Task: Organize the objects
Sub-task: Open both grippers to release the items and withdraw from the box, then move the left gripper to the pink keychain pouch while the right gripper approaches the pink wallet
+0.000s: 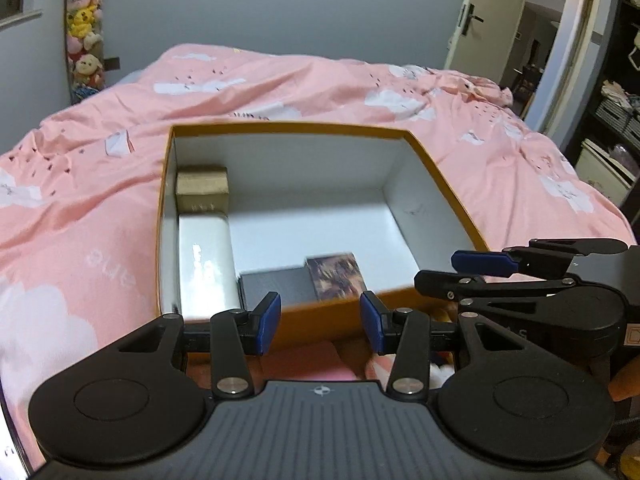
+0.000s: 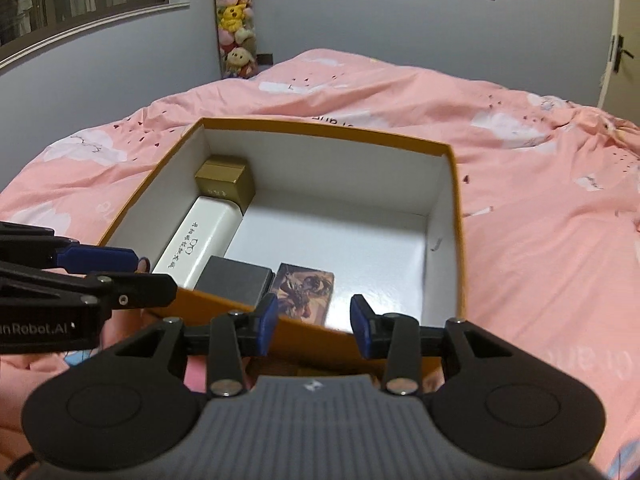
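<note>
Since both grippers, left gripper (image 1: 320, 322) and right gripper (image 2: 314, 326), hover with jaws spread and empty, next item probably fills the orange box (image 2: 456, 216) around 3 o'clock.

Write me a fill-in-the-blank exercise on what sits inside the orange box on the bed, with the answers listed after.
1. The orange box rests on a ____ bedspread printed with white clouds.
2. In the far left corner of the box stands a small ____ carton.
3. The long white box lies directly in front of that carton, along the box's ____ wall.
4. Beside the dark grey box, against the near wall, lies a box with a ____ printed on top.

Answers: pink; gold; left; picture
</note>
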Action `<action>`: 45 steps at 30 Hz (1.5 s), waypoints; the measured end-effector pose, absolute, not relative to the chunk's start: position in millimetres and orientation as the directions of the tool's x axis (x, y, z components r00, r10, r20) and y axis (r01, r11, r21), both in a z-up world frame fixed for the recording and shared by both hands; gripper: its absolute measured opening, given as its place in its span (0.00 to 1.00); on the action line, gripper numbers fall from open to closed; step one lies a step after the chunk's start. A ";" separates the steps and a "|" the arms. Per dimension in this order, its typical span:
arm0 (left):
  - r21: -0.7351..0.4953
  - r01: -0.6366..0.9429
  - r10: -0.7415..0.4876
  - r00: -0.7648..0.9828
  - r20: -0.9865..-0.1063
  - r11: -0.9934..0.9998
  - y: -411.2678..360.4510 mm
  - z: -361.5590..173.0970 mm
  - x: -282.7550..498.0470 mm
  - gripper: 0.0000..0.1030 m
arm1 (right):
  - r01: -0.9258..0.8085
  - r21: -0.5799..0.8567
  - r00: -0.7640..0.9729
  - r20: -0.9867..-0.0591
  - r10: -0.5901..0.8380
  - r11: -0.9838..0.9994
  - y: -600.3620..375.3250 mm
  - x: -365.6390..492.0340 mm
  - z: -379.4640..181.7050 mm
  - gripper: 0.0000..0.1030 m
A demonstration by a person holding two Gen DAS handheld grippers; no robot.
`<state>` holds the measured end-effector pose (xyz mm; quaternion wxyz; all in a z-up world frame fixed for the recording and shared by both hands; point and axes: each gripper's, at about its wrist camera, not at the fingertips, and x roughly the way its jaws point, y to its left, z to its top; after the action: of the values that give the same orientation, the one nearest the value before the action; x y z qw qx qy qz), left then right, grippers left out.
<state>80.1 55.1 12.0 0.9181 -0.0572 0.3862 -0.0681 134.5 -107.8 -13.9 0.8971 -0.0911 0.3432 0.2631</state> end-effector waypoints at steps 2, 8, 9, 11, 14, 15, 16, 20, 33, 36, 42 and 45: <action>-0.176 0.092 -0.191 0.674 -0.714 0.980 55.6 9.5 73.1 0.51 | -0.530 0.011 0.635 -0.657 0.406 0.848 -113.9 122.7 -11.9 0.41; -0.211 0.051 -0.197 0.616 -0.763 0.976 62.6 -5.9 55.8 0.51 | -0.534 -0.009 0.646 -0.648 0.402 0.845 -124.5 91.4 -14.9 0.41; -0.219 0.041 -0.199 0.609 -0.768 0.975 64.6 -8.2 53.1 0.51 | -0.532 -0.010 0.644 -0.654 0.397 0.847 -125.3 87.7 -16.5 0.41; -0.243 0.019 -0.207 0.594 -0.778 0.970 69.8 -12.2 48.1 0.51 | -0.528 -0.018 0.642 -0.662 0.386 0.849 -129.2 80.7 -18.1 0.41; -0.281 -0.019 -0.221 0.569 -0.792 0.960 77.2 -18.4 42.7 0.52 | -0.514 -0.027 0.648 -0.667 0.368 0.857 -133.4 72.9 -20.1 0.48; -0.291 -0.030 -0.225 0.559 -0.798 0.956 79.2 -20.6 41.3 0.53 | -0.512 -0.026 0.648 -0.667 0.366 0.859 -135.0 70.3 -20.5 0.50; -0.300 -0.041 -0.229 0.549 -0.804 0.953 81.4 -22.9 40.0 0.54 | -0.508 -0.025 0.648 -0.669 0.364 0.861 -136.6 67.8 -20.8 0.50; -0.350 -0.078 -0.267 0.501 -0.823 0.934 88.0 -34.9 37.4 0.60 | -0.507 -0.012 0.633 -0.684 0.363 0.862 -140.8 61.0 -24.2 0.51; -0.379 -0.160 -0.303 0.362 -0.881 0.911 87.5 -72.2 48.2 0.69 | -0.532 0.041 0.543 -0.750 0.378 0.846 -135.9 61.5 -42.6 0.56; -0.390 -0.174 -0.320 0.330 -0.888 0.904 87.0 -83.3 52.5 0.68 | -0.540 0.039 0.540 -0.750 0.382 0.841 -134.3 61.1 -42.7 0.56; -0.421 -0.181 -0.350 0.324 -0.879 0.889 87.6 -92.5 55.3 0.59 | -0.544 0.037 0.535 -0.754 0.380 0.839 -133.6 61.9 -44.0 0.56; -0.403 -0.168 -0.331 0.340 -0.881 0.900 85.6 -89.2 51.0 0.47 | -0.548 0.034 0.533 -0.756 0.380 0.836 -132.3 61.9 -44.2 0.56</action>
<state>51.0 85.6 -89.2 0.7889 -0.2179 0.5724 -0.0514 61.9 -132.3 -44.2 0.8693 -0.1043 0.4027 0.2669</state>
